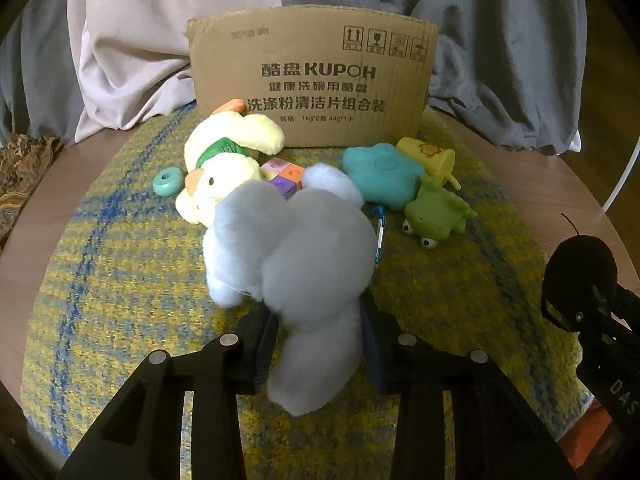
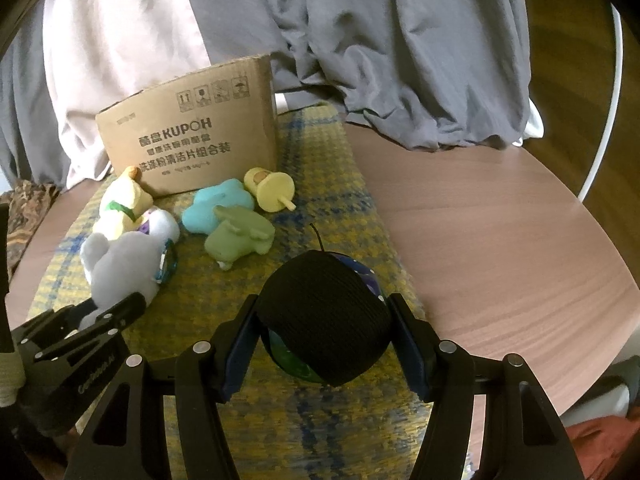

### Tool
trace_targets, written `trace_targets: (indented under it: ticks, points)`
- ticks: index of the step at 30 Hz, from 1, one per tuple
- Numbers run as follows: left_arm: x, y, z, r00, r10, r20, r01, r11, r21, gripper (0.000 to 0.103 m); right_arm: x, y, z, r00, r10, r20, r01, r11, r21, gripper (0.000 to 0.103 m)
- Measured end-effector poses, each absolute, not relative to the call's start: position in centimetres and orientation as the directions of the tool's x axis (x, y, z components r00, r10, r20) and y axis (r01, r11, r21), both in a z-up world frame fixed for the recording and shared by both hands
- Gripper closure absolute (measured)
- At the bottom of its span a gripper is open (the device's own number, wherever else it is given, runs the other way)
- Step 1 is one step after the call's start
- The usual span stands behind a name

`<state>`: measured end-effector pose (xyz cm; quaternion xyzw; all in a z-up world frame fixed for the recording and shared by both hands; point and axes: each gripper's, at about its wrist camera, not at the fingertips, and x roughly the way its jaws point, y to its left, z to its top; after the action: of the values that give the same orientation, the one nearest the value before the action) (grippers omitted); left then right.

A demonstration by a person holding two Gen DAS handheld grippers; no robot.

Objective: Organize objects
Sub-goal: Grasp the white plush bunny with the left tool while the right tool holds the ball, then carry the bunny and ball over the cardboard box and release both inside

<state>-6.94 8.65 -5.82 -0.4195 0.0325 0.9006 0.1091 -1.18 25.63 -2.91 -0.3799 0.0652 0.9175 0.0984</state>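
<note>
We've got the pale blue-grey plush toy (image 1: 288, 264) lying on the yellow-and-blue woven mat (image 1: 120, 280), and our left gripper (image 1: 320, 344) is clamped on its lower limb, pads pressed into the fluff from both sides. A blue carabiner clip (image 1: 378, 236) pokes out at the plush's right flank. Over on the other side, our right gripper (image 2: 324, 344) has its fingers set at a middling width, closed around a round black knitted ball (image 2: 326, 320) with a dark green-blue patch showing beneath it; both pads touch its sides. Just beyond the plush lies a cream-yellow plush duck (image 1: 224, 160) with a green scarf, a small mint-green ring (image 1: 168, 182) beside it, and a block of purple, yellow and orange cubes (image 1: 282, 174) tucked between the two soft toys. To the right sit a teal star-shaped cushion toy (image 1: 380, 174), a green rubber frog (image 1: 436, 214) and a tipped-over yellow plastic cup (image 1: 430, 158). Behind everything stands the brown cardboard box (image 1: 312, 76), printed KUPOH, on the mat atop a round brown wooden table (image 2: 500, 240).
</note>
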Motion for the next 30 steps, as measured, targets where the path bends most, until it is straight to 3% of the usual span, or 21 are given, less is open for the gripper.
trace_targets:
  ticks: [30]
  points:
    - [-5.7, 2.7, 0.4, -0.75, 0.15, -0.645, -0.169, -0.985, -0.033, 0.066, -2.7, 19.5, 2.5, -0.791, 0.081, -0.607, -0.111, -0.994, 0.012, 0.04]
